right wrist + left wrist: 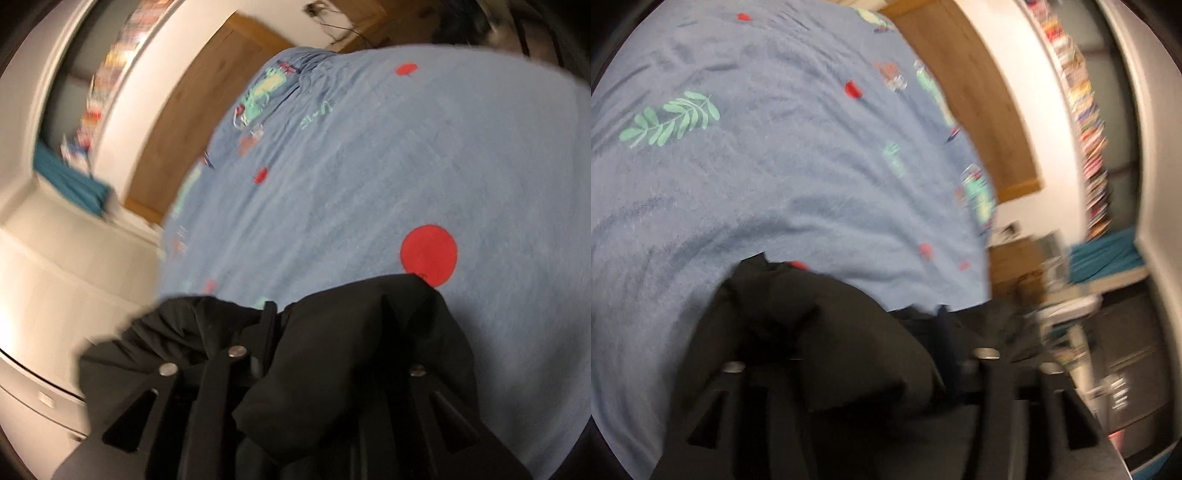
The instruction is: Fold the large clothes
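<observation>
In the left wrist view, a blue bedsheet (783, 177) printed with red dots and green leaves fills the upper left and middle of the frame. A black garment (849, 332) is bunched at the lower middle, lying on the sheet and draped over the left gripper (864, 354). The gripper's two dark fingers rise from the bottom edge with a clear space between them, and the cloth sits in that space and over it; the fingertips are buried in fabric, so I cannot tell whether the pads press on it. At the upper right a wooden panel (979, 110) slants beside a white wall, and further right a shelf of coloured books (1089, 147) runs down the frame, blurred.

In the right wrist view, the same sheet (369, 177) covers the middle and right, with a large red dot (428, 254) just above the garment (351, 350). The black cloth is heaped at the lower middle, over and between the fingers of the right gripper (317, 343). Its fingers stand fairly near each other with fabric bunched in the gap, though the cloth hides the tips, so a firm grip cannot be confirmed. White cupboards (55, 295) fill the lower left, blurred.
</observation>
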The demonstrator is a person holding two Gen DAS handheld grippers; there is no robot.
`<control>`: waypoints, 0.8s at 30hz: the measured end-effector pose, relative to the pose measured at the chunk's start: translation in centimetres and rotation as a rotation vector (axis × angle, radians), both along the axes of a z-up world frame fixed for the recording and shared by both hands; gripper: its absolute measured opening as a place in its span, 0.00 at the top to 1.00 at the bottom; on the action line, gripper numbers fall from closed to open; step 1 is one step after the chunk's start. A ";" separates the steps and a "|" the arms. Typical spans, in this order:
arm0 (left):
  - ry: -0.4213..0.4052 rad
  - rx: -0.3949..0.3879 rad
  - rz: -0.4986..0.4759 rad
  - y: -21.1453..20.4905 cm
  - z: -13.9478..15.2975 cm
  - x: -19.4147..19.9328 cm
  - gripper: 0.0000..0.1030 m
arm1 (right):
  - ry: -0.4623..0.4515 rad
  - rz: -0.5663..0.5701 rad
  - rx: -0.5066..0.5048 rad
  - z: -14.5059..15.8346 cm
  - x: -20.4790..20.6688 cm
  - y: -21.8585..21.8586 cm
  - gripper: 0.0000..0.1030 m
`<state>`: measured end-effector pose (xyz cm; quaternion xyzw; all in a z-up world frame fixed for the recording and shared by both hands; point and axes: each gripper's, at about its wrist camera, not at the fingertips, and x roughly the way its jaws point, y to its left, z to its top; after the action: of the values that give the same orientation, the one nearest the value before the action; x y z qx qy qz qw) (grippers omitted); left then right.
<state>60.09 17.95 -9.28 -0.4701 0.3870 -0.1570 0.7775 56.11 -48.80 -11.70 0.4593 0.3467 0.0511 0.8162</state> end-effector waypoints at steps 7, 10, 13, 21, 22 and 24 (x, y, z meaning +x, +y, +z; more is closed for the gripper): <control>-0.093 0.106 0.084 3.4 7.8 -3.4 0.18 | -0.094 -0.060 0.075 5.5 -2.5 -2.7 0.30; -0.100 0.259 0.073 2.4 10.3 -4.5 0.18 | -0.088 -0.052 -0.073 9.5 -3.5 -2.3 0.30; -0.115 0.402 0.014 -0.8 12.0 -5.8 0.18 | -0.109 0.035 -0.211 13.0 -4.4 0.7 0.30; -0.156 0.602 -0.258 -13.6 9.8 -5.3 0.20 | -0.183 0.368 -0.581 16.3 -5.0 16.9 0.30; -0.150 0.622 -0.287 -15.1 9.3 -4.8 0.20 | -0.181 0.415 -0.628 15.7 -4.5 19.0 0.30; -0.129 0.702 -0.321 -17.9 7.8 -2.9 0.17 | -0.143 0.480 -0.736 13.9 -2.7 22.5 0.30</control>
<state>57.24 0.02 -1.47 -0.0981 0.4361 -0.1640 0.8794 53.42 -26.32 2.20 0.0400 0.3813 0.1440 0.9123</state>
